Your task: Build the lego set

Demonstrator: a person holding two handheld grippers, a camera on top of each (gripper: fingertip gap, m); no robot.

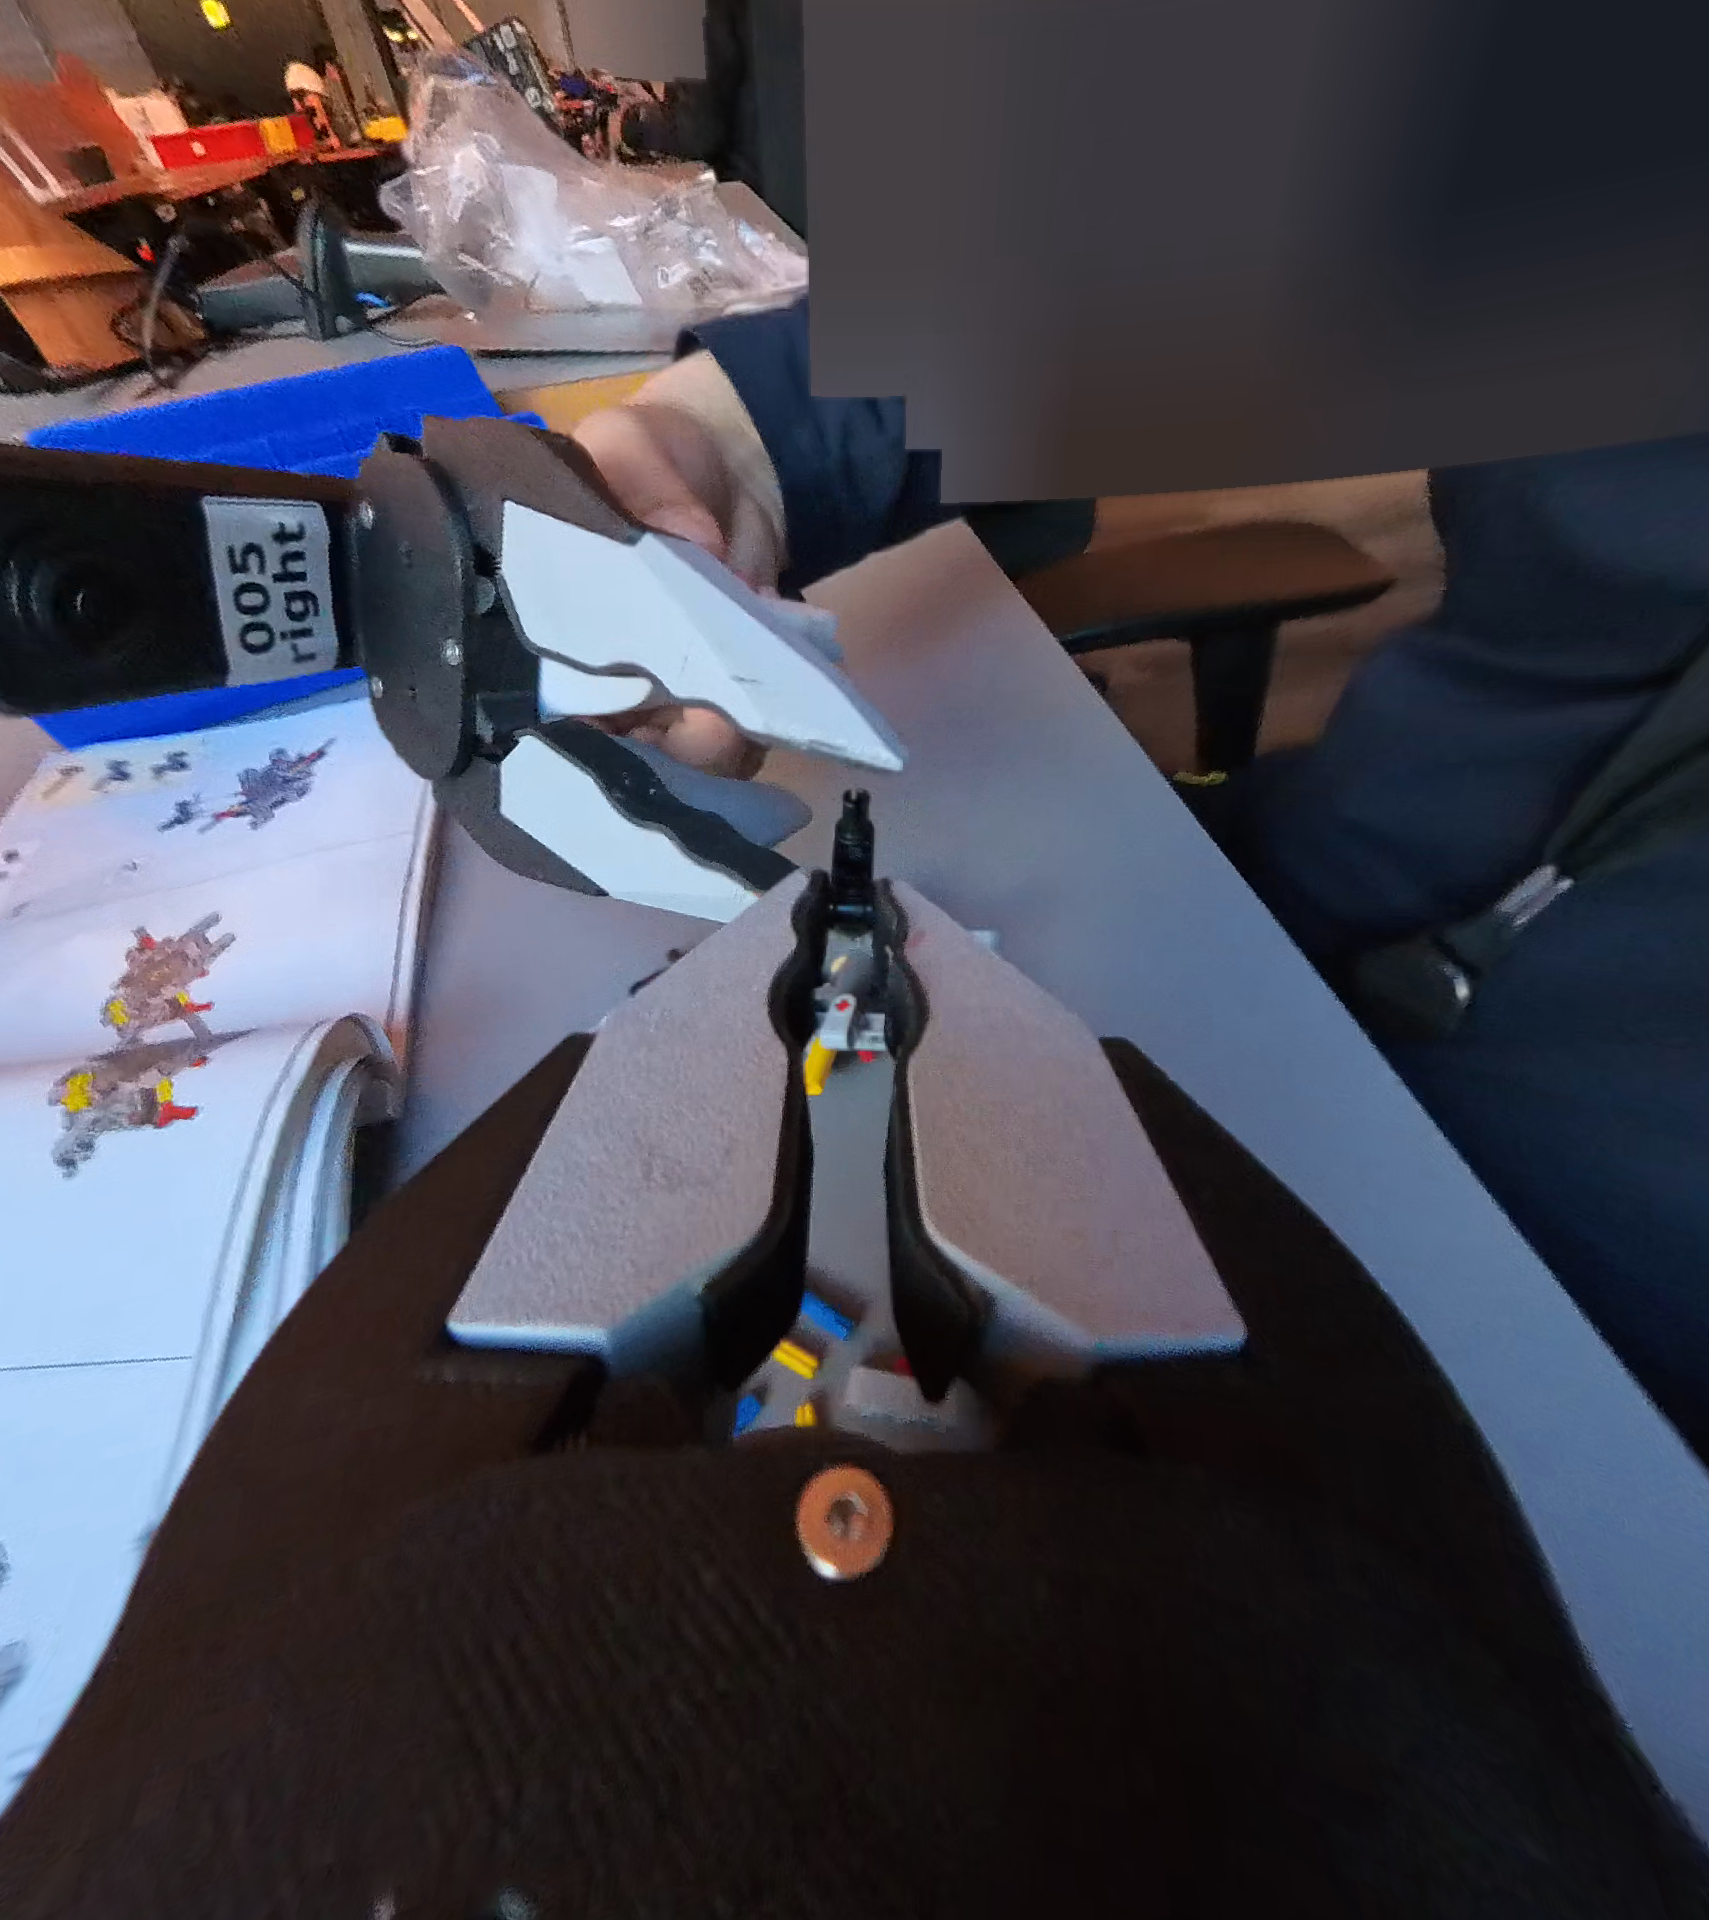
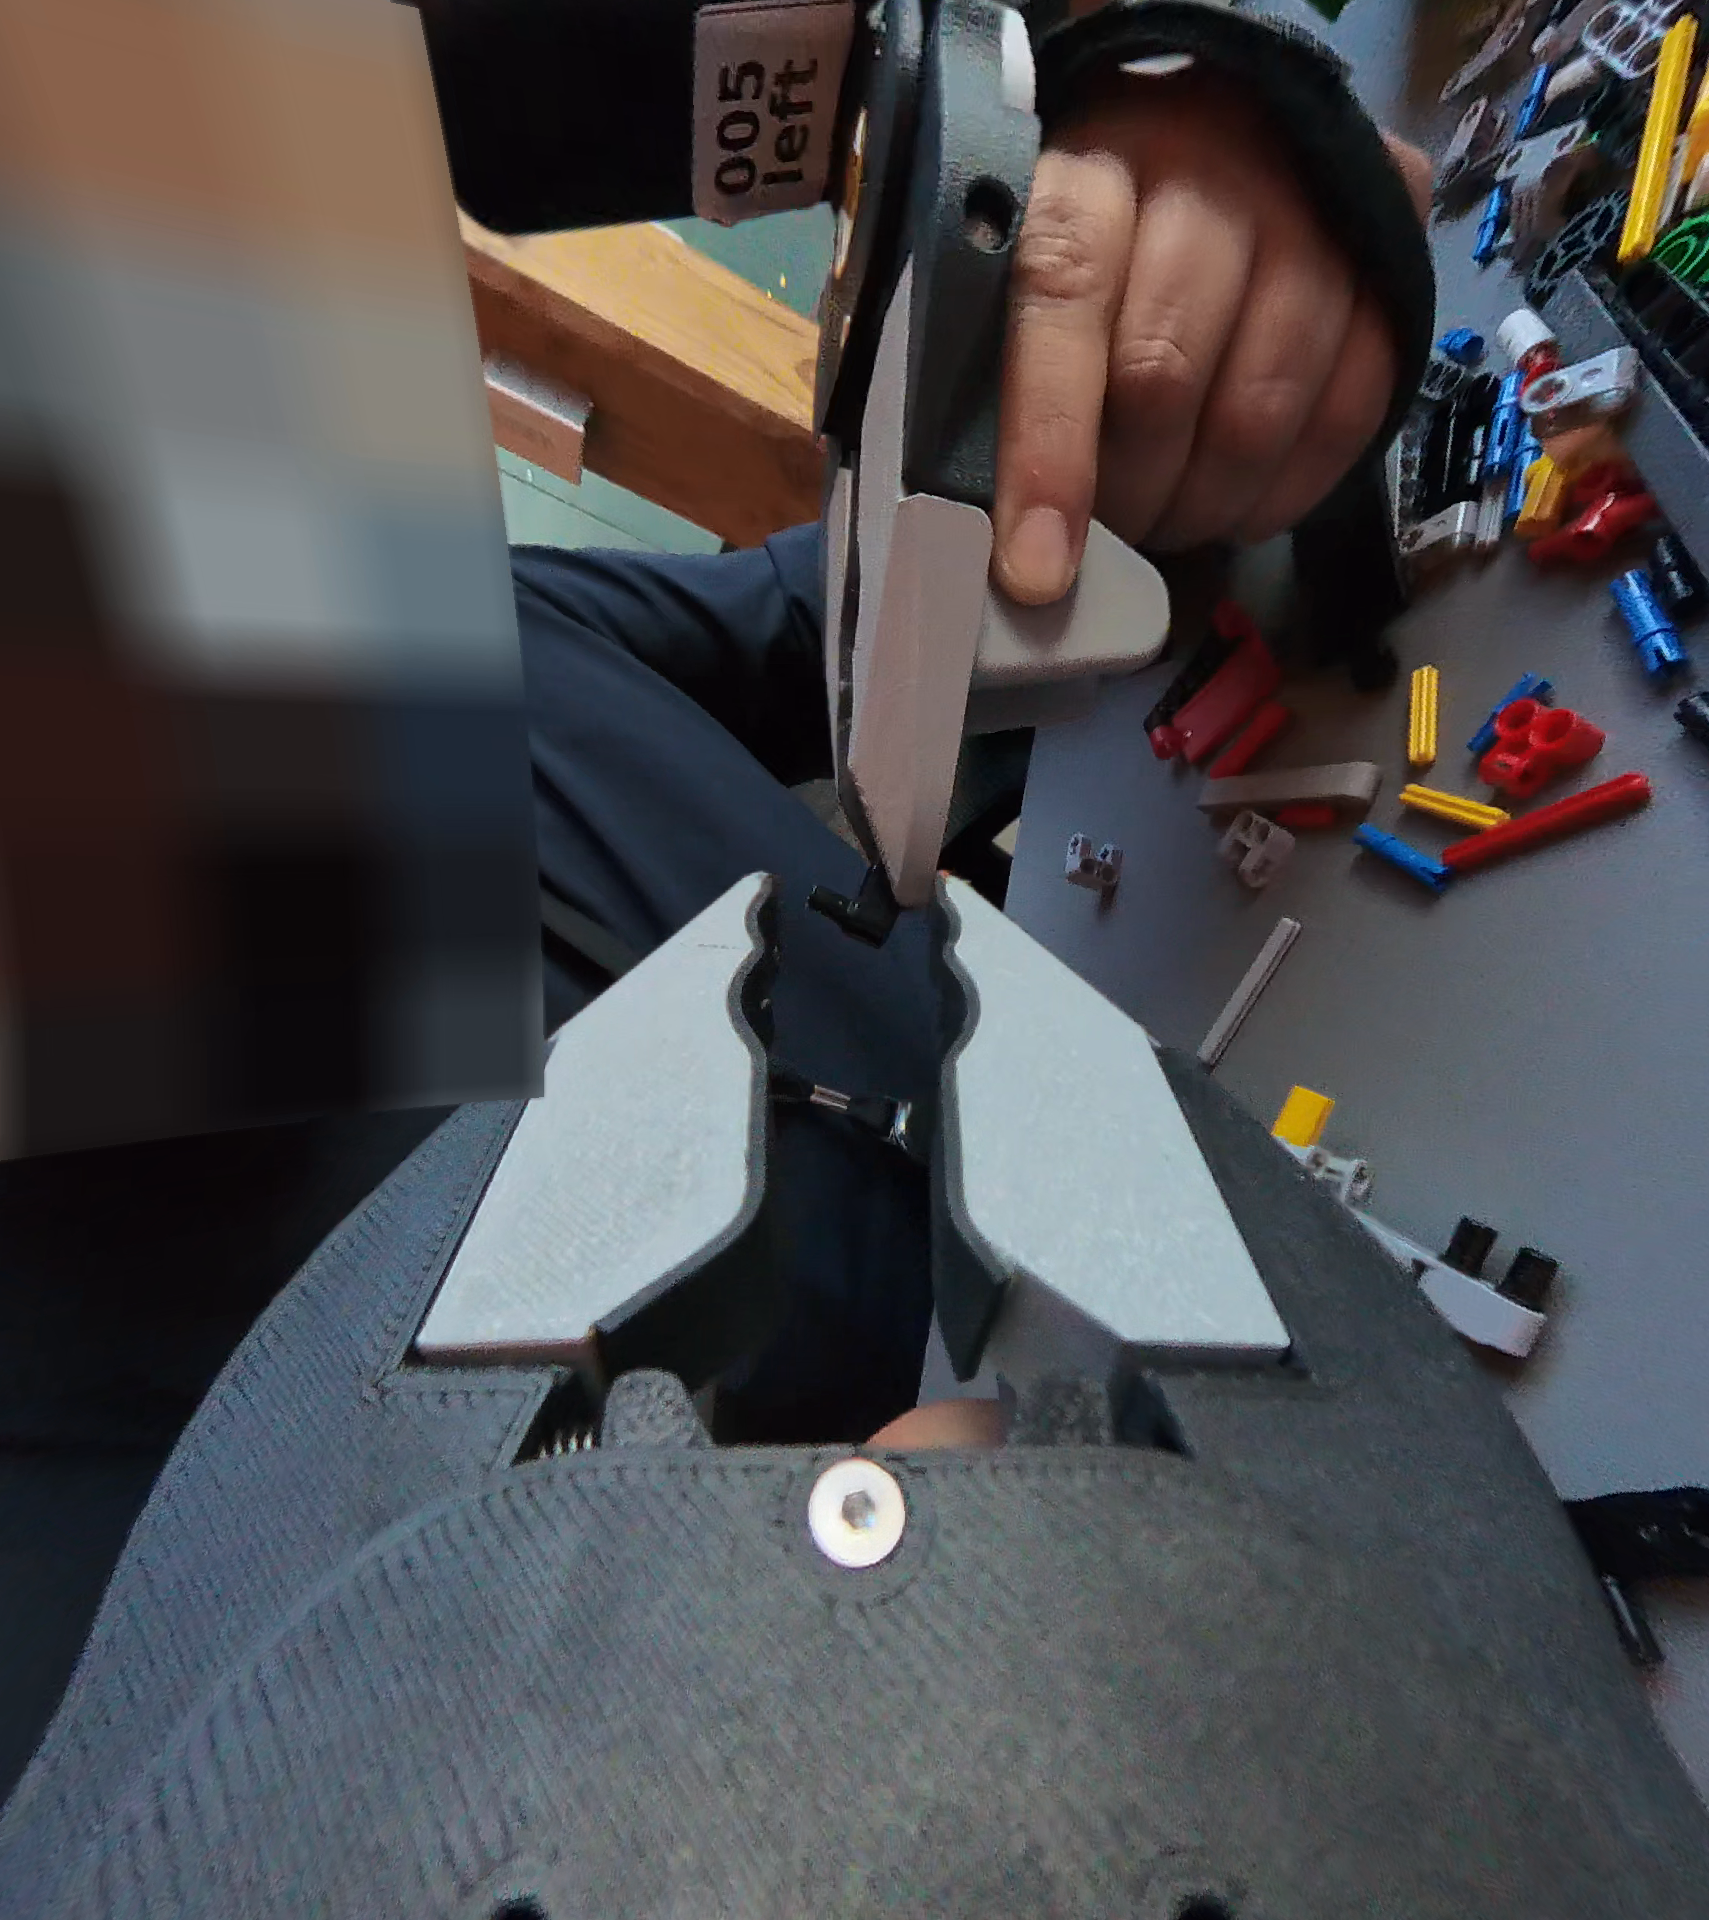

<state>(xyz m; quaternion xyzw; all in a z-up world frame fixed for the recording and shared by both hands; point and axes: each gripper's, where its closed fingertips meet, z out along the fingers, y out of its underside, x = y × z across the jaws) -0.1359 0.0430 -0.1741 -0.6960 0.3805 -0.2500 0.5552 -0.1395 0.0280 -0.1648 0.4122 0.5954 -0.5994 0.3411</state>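
The left hand-held gripper (image 1: 848, 902) is clenched on a small black pin (image 1: 851, 840), both fingertips pressed against its lower end. In the left wrist view the pin stands at centre frame, its long axis running straight on from the fingers, with its free, knobbed end poking out beyond the tips. In the right wrist view the same pin (image 2: 850, 906) lies crosswise, its free end pointing toward the left of the frame, hanging from the tip of the left gripper, which comes down from the top centre.

The right hand-held gripper (image 2: 855, 904) is released: its fingers (image 2: 964, 914) stand apart with nothing pressed between them. The pin sits at the mouth of that gap, just at the fingertips, nearer the right-side finger, and it appears clear of both. Seen from the left wrist view, the right gripper (image 1: 845, 821) enters from the upper left, tilted down and toward the pin, one finger above it and one below left.

A hand (image 2: 1193, 343) wraps the left gripper's handle, index finger stretched along the trigger. Both grippers are held above the edge of the grey bench (image 2: 1452, 1039). Loose coloured bricks (image 2: 1536, 743) lie scattered at the right of that view, well apart from the pin; an open instruction booklet (image 1: 154, 935) lies at the left of the other.
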